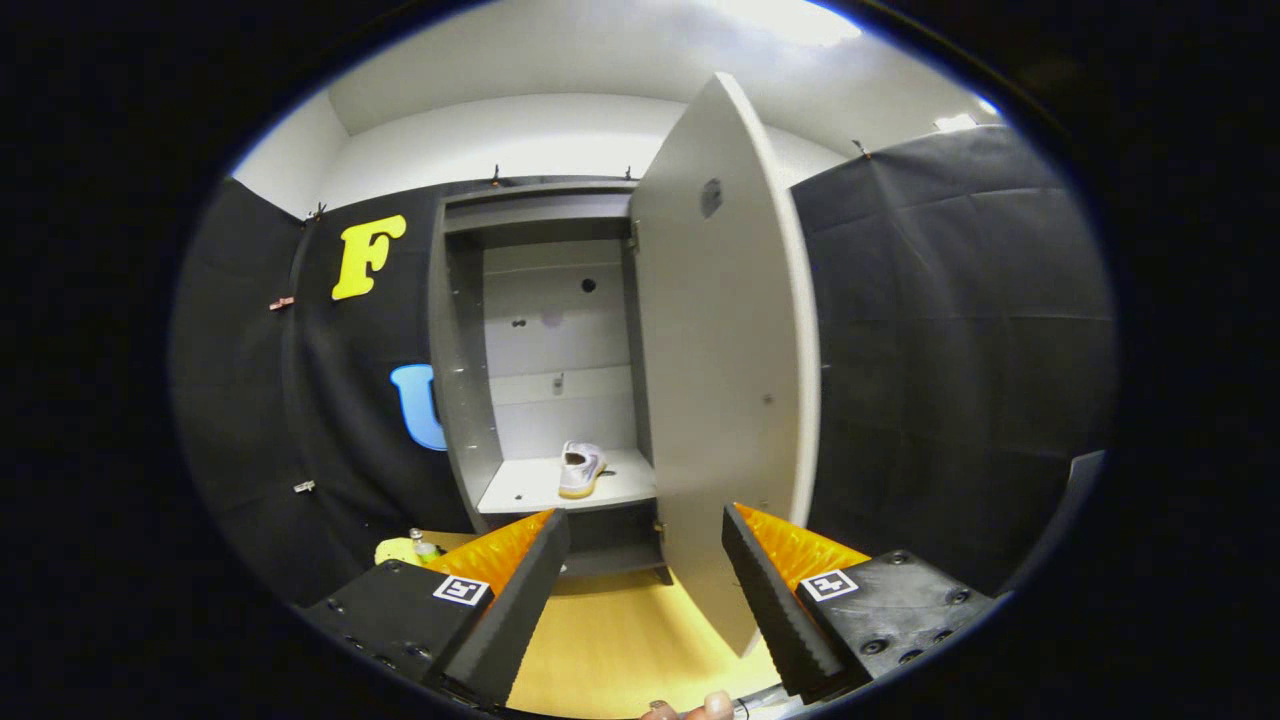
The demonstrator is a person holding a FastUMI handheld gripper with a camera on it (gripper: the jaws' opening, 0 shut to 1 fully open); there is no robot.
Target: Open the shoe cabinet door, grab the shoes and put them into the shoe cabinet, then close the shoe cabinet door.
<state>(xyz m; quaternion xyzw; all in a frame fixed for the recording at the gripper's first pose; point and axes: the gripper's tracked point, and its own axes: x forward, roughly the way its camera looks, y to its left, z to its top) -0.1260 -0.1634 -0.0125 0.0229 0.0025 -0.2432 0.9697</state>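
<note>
- Right now, in the gripper view, my claw (645,590) has its two fingers spread well apart with nothing clamped between them.
- My left finger pad (515,605) and right finger pad (775,605) frame the bottom edge of the cabinet door (725,360).
- That door stands swung open, edge-on just ahead of my fingers and slightly right of the gap.
- Farther off, left of the door, the shoe cabinet (545,350) is open.
- One white shoe (581,468) with a tan sole sits on the cabinet's lower shelf (520,490), toward its right side, near the door's hinge edge.
- Below me runs the light wooden floor (610,640).
- A small yellow-green object (405,549) lies on the floor by the cabinet's left foot, beyond my left finger; I cannot tell what it is.
</note>
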